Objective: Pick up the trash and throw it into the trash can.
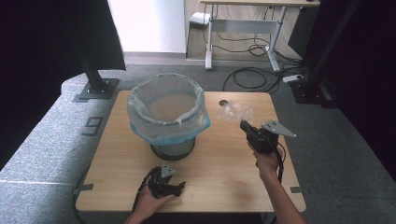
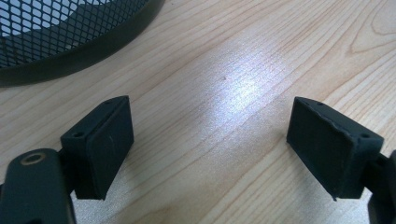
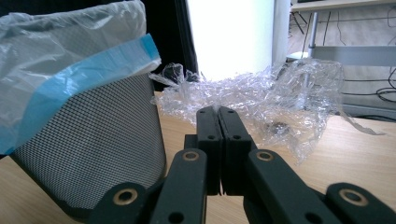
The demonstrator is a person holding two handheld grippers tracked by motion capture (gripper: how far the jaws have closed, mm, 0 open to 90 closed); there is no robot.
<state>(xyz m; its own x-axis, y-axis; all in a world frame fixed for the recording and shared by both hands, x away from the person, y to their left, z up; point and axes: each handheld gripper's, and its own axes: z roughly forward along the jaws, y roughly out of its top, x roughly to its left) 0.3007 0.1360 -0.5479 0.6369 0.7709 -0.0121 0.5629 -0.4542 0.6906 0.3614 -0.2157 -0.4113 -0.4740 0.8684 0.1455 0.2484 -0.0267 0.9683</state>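
Surface: light wooden rectangular table (image 1: 219, 163) on grey carpet, dark curtains at both sides, one white-legged desk with loose cables at the far wall.
Bin: one black wire-mesh wastebasket (image 1: 173, 148), round, upright, left of the table's middle, lined with a translucent white plastic bag with a blue band (image 1: 161, 126) folded out over the rim.
Bin close up: mesh base (image 2: 56, 32) curves across the top left of the left gripper view; mesh wall (image 3: 98, 154) stands at the left of the right gripper view.
Wrap: one crumpled wad of clear plastic film (image 1: 236, 111), lying on the table near the far right corner, beside a small dark round hole in the tabletop, apart from the bin.
Wrap close up: crinkled, glossy, see-through film (image 3: 261, 100) just beyond the right jaw tips; contact cannot be told.
Left gripper (image 1: 164, 185): one, low at the near edge in front of the bin, jaws spread wide over bare wood, grasping nothing.
Right gripper (image 1: 244, 125): one, raised at the right, pointing at the wrap, jaws pressed together with nothing between them.
Open room: bare wood between the two grippers, along the near edge and at the left of the bin.
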